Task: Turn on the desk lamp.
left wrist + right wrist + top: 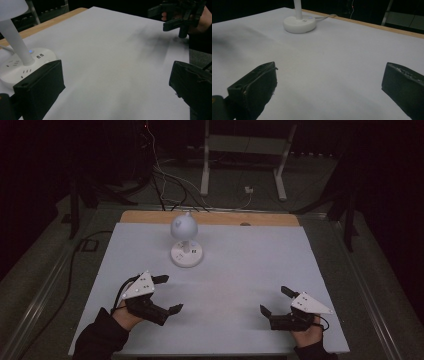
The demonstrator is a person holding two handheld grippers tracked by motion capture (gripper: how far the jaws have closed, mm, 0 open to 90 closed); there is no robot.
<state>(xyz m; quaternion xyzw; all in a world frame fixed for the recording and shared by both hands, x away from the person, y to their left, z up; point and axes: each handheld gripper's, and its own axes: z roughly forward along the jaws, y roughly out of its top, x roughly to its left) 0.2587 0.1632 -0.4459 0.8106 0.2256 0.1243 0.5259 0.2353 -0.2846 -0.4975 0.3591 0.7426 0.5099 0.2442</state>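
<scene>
While the room around it is lying in darkness, a small white desk lamp [185,240] is standing in the upper middle of the high view, on the far part of a white sheet [240,270] that is covering the table. Its round base [186,254] is carrying socket slots and USB ports, a thin stem is rising from it, and a rounded shade [184,226] is sitting on top. In the left gripper view the lamp [18,60] is appearing at the left edge, with a small blue light glowing on the base. In the right gripper view the base [299,23] is sitting at the upper middle, with a white cord running off toward the wooden table edge [372,25].

The left gripper [168,294] is resting at the lower left of the high view, held in a dark-sleeved hand [125,317], its jaws standing wide apart with nothing between them. The right gripper [275,301] is lying at the lower right, well apart from the lamp, jaws likewise spread and empty. It is also showing at the upper right of the left gripper view [172,17].

Beyond the table, cables [165,180] are trailing across the floor beside a white stand [245,160].
</scene>
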